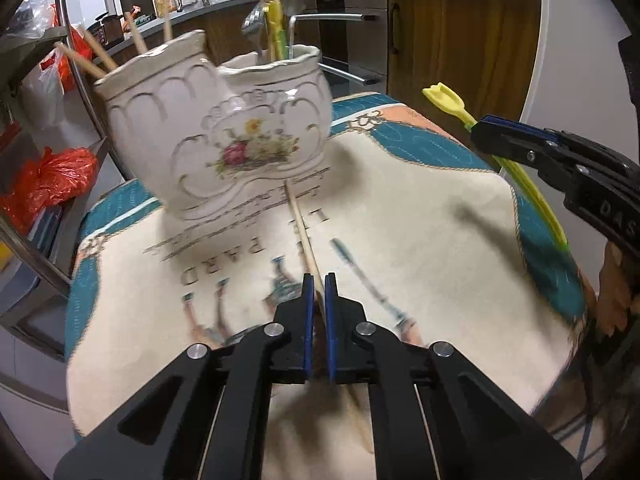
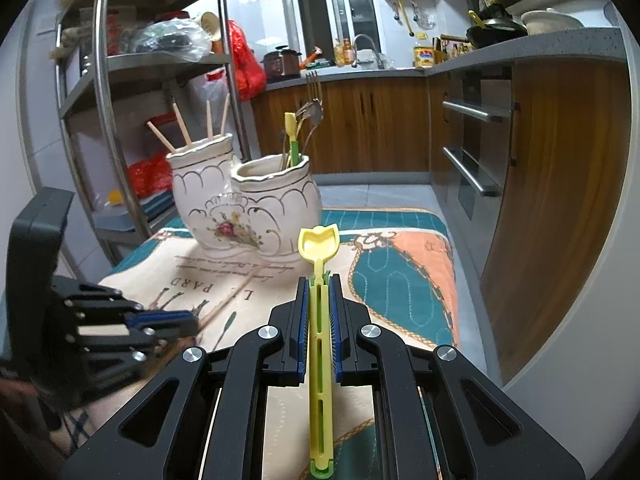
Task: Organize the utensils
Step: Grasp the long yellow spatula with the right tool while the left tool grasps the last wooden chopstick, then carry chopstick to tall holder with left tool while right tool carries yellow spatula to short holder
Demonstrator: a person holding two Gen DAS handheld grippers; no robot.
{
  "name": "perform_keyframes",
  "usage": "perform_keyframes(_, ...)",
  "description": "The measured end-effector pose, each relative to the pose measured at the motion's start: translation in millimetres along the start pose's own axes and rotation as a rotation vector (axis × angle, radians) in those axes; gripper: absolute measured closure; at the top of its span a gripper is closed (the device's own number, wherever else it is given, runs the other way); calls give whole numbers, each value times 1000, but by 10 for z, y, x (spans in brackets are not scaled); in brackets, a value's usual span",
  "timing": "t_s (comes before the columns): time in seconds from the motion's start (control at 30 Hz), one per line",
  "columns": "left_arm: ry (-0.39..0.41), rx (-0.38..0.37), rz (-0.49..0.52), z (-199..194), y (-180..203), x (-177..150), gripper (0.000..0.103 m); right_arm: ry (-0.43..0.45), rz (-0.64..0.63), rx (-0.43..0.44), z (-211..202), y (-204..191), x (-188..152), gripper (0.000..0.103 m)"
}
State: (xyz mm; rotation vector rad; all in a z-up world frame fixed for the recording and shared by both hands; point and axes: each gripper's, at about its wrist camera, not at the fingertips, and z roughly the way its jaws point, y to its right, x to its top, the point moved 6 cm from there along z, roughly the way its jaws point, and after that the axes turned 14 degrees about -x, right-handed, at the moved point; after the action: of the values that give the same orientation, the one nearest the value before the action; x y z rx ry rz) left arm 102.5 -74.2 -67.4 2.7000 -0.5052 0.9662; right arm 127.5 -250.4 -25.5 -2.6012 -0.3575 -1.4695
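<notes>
Black linkage arms, blue-padded fingers [image 1: 308,320]

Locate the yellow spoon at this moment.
The yellow spoon is clamped in the right tongs, its bowl pointing toward the ceramic holder; the left wrist view shows it at far right, above the cloth.

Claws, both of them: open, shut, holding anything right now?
Left claw: shut on the wooden chopstick.
Right claw: shut on the yellow plastic spoon.
</notes>
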Motion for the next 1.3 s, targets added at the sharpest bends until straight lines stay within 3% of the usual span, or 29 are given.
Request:
perform_keyframes(0.17,19,4,-11,-172,-154,-137,98,36,-24,10,-50,-68,16,93)
perform_keyframes(0.27,41,-46,-74,-194,-227,-121,96,42,-37,6,-44,-109,17,93)
perform_keyframes(0.33,46,-70,-88,-171,-187,-73,88,40,-46,3,-34,-137,8,93)
perform_keyframes(0.4,49,-67,-73,-156,-118,-35,72,38,-52,-1,-22,-157,-1,93)
perform_keyframes(0.47,37,-56,-66,-84,-73,4,70,37,-57,-5,-15,-171,-9,93)
perform_keyframes(0.63,-6,-31,-59,107,-34,0,72,38,-64,-13,-10,-192,-25,93)
perform_keyframes(0.7,-3,-22,-48,144,-41,-4,86,37,-66,-15,-7,-186,-31,93)
perform_keyframes(0.77,0,-27,-42,153,-58,4,95,39,-64,-16,-10,-182,-31,93)
perform_keyframes(0.97,25,-78,-26,53,-148,-50,97,55,-55,-14,-29,-177,-3,93)
perform_keyframes(1.13,125,-146,26,-238,-165,-84,97,67,-47,-4,-49,-192,16,93)
perform_keyframes(1.3,248,-145,97,-437,-207,-89,97,63,-37,-2,-28,-221,36,93)
